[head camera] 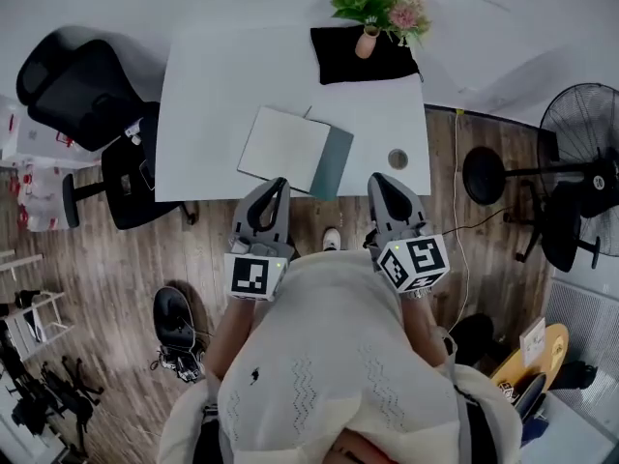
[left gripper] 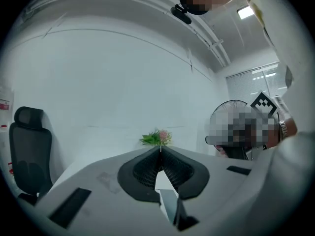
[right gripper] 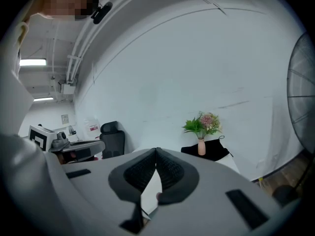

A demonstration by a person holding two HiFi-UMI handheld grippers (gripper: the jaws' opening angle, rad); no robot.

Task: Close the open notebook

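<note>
The room looks like an office: a white desk holds a notebook and a vase of flowers, with a black swivel office chair beside it. A pedestal fan stands on the wood-plank floor, and tube lights line the ceiling above bare white walls

- Standing fan runs off the head view's right edge.
- Small round object on the table: too small to name.
- Notebook: just a sliver behind the left gripper's jaws.
</note>
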